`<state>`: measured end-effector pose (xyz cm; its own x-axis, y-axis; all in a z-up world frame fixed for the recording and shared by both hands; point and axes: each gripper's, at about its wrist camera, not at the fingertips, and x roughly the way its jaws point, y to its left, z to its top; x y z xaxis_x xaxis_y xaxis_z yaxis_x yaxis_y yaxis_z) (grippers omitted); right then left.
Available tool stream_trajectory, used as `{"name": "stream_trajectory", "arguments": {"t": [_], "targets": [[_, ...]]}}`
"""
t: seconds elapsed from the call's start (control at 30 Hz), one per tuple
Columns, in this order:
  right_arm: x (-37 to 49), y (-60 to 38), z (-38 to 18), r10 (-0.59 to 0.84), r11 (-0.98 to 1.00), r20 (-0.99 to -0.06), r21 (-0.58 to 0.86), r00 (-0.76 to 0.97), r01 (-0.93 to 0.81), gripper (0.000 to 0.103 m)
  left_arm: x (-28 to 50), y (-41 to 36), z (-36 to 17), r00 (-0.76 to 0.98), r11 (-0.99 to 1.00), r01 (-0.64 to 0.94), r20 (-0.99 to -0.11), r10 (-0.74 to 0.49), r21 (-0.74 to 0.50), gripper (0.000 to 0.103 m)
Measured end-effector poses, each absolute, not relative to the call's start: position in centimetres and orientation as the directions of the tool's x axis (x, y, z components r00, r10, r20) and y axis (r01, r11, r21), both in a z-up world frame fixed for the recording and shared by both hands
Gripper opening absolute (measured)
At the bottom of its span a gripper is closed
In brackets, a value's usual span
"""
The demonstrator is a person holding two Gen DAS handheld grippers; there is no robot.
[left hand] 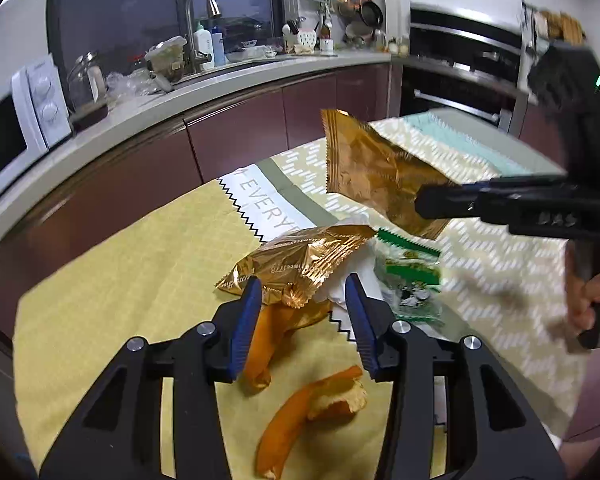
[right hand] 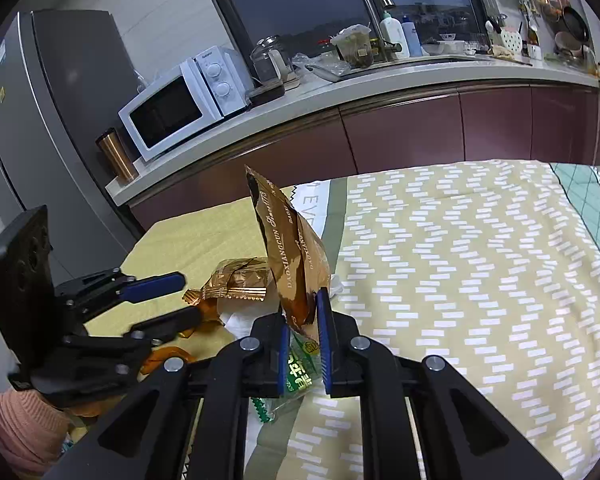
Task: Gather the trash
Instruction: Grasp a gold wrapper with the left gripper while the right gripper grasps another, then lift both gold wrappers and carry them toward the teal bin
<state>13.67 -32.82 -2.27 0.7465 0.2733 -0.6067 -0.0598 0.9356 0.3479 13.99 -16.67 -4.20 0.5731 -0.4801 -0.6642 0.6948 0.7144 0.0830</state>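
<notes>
A: Left to right, please.

B: I'm logging orange peel (left hand: 320, 404) lying on the tablecloth (left hand: 100, 280) — two strips. My left gripper (left hand: 304, 292) is standing open over them, its blue pads touching nothing I can see.

A: Next?

B: A crumpled gold wrapper (left hand: 300, 256) is resting just beyond those pads, beside a white tissue (left hand: 364, 268) and a green packet (left hand: 412, 284). My right gripper (right hand: 304, 308) is pinching a second gold wrapper (right hand: 296, 240) by its lower edge — lifted clear of the cloth.

Gold wrappers (left hand: 364, 168), orange peel (left hand: 300, 408), zigzag tablecloth (right hand: 460, 260) (yellow, white dashes)
</notes>
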Motion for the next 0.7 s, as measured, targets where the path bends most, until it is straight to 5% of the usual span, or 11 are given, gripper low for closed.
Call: {"name": "stream_trajectory", "arguments": {"t": [0.2,0.7], "targets": [[13.3,-32.7,-2.4,0.286,0.93,-0.599,0.363,0.748,-0.065,0.012,14.1,-17.6,-4.8,0.588,0.725,0.679,-0.677,-0.443,0.116,0.015],[12.2,-30.2,0.8,0.39,0.894,-0.513,0.409,0.764,-0.181,0.012,10.8,-10.2,-1.1,0.646,0.795,0.606,-0.589,-0.486,0.009,0.013]]}}
